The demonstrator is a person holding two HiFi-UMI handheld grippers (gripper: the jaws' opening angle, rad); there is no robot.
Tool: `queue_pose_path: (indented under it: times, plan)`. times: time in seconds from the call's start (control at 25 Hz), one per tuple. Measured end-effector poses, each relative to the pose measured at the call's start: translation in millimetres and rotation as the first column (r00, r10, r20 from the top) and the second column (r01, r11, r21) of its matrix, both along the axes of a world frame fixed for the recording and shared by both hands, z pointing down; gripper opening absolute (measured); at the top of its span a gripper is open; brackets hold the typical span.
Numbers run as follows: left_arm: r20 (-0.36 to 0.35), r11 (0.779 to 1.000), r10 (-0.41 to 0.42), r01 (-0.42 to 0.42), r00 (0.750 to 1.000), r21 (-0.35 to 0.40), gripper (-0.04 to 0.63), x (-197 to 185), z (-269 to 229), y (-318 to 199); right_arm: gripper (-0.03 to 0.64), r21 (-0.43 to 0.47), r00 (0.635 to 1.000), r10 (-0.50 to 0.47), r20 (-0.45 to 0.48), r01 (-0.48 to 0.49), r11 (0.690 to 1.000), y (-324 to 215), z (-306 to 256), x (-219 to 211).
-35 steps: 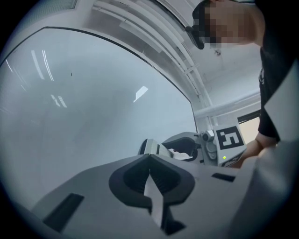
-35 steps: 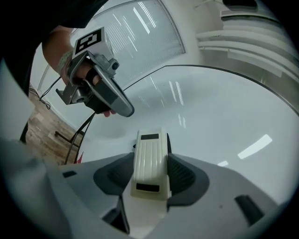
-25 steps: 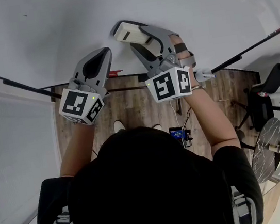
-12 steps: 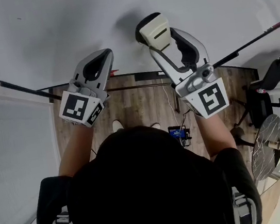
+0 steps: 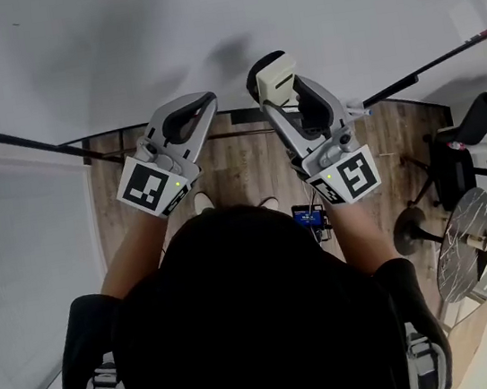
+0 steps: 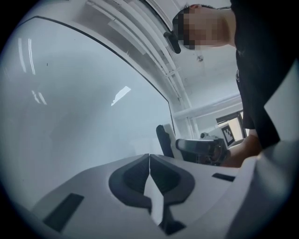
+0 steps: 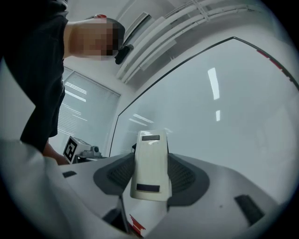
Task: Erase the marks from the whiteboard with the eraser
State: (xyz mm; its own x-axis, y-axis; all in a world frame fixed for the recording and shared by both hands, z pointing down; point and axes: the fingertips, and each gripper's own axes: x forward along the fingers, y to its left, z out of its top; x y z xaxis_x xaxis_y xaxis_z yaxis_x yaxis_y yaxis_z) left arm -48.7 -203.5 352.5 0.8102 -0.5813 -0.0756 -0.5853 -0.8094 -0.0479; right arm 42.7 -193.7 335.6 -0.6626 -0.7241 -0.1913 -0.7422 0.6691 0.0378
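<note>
Currently, head view: whiteboard fills the upper frame; one tiny dark speck at its upper left. Left of centre, left gripper points at the board's lower edge. In the left gripper view its jaws are clenched tip to tip with nothing between them. Just right of centre, right gripper grasps the cream eraser lengthwise, jaws pressed on both long sides, as the right gripper view confirms. The eraser's far end is at the board near its lower edge; contact cannot be told. Wooden floor shows below the grippers. Far right: a black office chair, and lower down a round table.
</note>
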Motion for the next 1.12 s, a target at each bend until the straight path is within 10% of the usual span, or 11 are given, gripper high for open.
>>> queue_pose_path:
  times: [1.12]
  plan:
    - [-0.024, 0.999, 0.006, -0.007, 1.0, -0.042, 0.006, 5.5, 7.5, 2.7, 0.221, -0.03, 1.0, -0.001, -0.007, 0.001, 1.0, 4.9, 19.3, 1.8]
